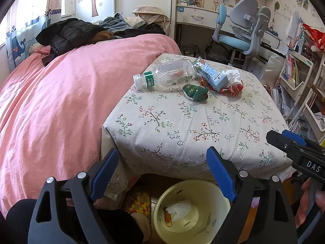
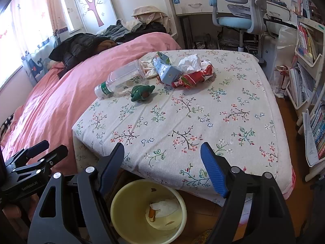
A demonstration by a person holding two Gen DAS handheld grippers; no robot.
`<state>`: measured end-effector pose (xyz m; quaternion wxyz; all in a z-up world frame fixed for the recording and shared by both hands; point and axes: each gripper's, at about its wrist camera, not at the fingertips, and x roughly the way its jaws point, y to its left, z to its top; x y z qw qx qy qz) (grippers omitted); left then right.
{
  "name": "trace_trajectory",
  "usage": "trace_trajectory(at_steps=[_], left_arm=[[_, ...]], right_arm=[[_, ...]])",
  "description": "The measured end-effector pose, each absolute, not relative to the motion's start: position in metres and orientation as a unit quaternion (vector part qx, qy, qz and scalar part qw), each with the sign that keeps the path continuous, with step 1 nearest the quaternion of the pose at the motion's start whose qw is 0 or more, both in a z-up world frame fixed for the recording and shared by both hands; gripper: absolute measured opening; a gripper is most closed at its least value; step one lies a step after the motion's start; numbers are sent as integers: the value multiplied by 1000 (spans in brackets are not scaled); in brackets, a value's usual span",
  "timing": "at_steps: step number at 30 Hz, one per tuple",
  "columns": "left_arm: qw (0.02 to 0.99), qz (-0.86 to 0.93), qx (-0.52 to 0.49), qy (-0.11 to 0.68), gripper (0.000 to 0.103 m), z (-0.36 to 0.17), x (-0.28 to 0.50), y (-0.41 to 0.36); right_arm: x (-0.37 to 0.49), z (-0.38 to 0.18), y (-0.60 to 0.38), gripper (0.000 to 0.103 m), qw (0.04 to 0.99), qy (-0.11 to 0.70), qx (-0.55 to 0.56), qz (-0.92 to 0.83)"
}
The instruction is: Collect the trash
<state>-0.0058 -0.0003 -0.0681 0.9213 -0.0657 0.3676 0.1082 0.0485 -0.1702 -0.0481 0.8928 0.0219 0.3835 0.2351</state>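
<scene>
Both hand-held grippers, left (image 1: 162,172) and right (image 2: 162,168), spread wide, empty. Reach 11 o'clock for green wrapper (image 2: 142,93) (nearest worktop (image 2: 203,122) edge); pinch mid-crumple, drop into bin (image 2: 121,203).

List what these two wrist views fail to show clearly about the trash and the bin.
- Yellow plastic bin: left wrist view, its rim is covered by the left gripper fingers.
- White crumpled tissue: left wrist view, mostly behind the blue milk carton.
- Clear plastic bottle label: too small to read.
</scene>
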Motion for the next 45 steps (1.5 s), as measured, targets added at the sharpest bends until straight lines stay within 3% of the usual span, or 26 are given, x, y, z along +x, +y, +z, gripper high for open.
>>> trace_trajectory(at_steps=[45], left_arm=[[927,119,-74,347,90,-56,-9,6]], right_arm=[[45,-45,-161,77,895,375,13,243]])
